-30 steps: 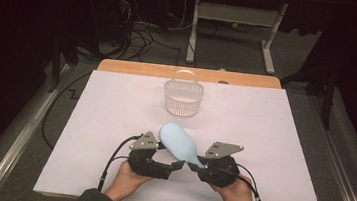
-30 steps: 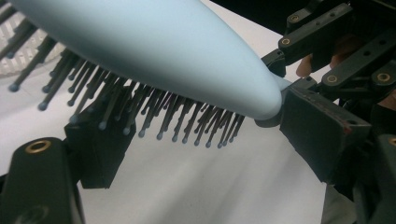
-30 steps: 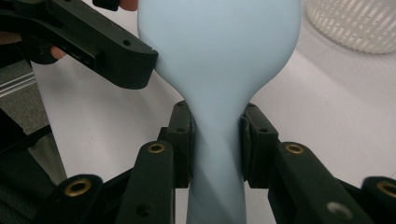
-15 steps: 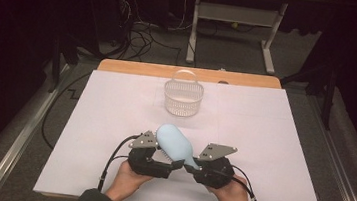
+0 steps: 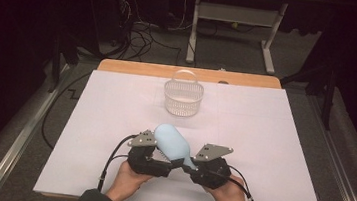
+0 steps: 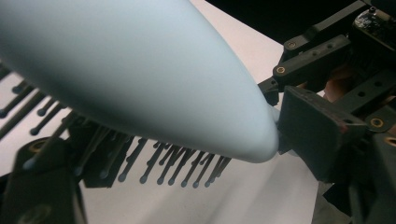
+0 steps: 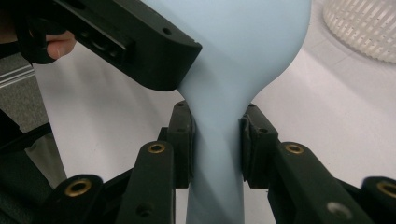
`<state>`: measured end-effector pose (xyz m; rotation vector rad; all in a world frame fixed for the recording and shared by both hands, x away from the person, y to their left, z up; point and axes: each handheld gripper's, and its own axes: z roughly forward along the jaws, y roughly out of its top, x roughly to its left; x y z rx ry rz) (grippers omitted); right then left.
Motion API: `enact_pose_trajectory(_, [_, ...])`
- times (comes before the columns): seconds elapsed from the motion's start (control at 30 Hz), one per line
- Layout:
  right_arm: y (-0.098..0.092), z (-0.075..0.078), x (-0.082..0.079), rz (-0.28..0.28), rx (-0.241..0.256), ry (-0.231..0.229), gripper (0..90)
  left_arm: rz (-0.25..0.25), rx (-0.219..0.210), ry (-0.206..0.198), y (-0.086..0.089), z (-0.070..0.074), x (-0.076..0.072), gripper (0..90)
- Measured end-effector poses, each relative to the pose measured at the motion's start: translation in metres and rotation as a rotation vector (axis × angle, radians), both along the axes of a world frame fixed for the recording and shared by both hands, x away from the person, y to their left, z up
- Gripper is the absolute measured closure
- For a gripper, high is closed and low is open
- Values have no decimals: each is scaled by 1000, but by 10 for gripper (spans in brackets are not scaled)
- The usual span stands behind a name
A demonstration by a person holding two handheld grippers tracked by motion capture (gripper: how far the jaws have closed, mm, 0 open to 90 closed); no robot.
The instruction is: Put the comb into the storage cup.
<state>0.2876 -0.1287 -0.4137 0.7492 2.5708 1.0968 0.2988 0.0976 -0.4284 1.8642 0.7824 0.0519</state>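
A pale blue hairbrush hangs just above the white table near the front edge, between both grippers. My right gripper is shut on its narrow handle neck, one pad on each side. My left gripper holds the brush head. One of its fingers lies across the smooth back, and another finger sits against the dark bristles. In the left gripper view the brush head is close and blurred, and the right gripper's pad meets its narrow end.
A white slatted basket with a hoop handle stands at the back middle of the white table cover, and it also shows in the right gripper view. A wooden table edge runs behind it. Cables lie on the floor beyond.
Both hands and the hairbrush have shifted slightly left together. The grips look unchanged.
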Motion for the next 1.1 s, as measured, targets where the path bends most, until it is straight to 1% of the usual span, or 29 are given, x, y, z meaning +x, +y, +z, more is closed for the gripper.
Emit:
enact_pose_trajectory(0.1, [1,0,0,-3,-1,-1,699,2,-5,7,0,0,0,222])
enact_pose_trajectory(0.2, [1,0,0,2,-5,-9,700,2,-9,29,1,1,1,237])
enact_pose_trajectory(0.33, [2,0,0,-2,-10,-15,700,0,-9,41,2,2,0,259])
enact_pose_trajectory(0.5, [4,1,-1,1,-20,-32,700,-2,10,27,2,2,-1,265])
enact_pose_trajectory(0.63, [5,1,-1,-9,-28,-40,700,4,24,7,1,2,-3,276])
enact_pose_trajectory(0.7, [5,1,-1,-8,-28,-42,700,3,25,11,1,3,-4,285])
enact_pose_trajectory(0.8, [5,1,-1,-6,-30,-45,700,1,19,15,2,3,-4,311])
enact_pose_trajectory(0.87, [5,1,0,-6,-31,-45,700,-4,7,28,3,4,-4,326])
enact_pose_trajectory(1.1, [5,0,0,-3,-36,-48,699,-13,-9,49,4,6,-4,373])
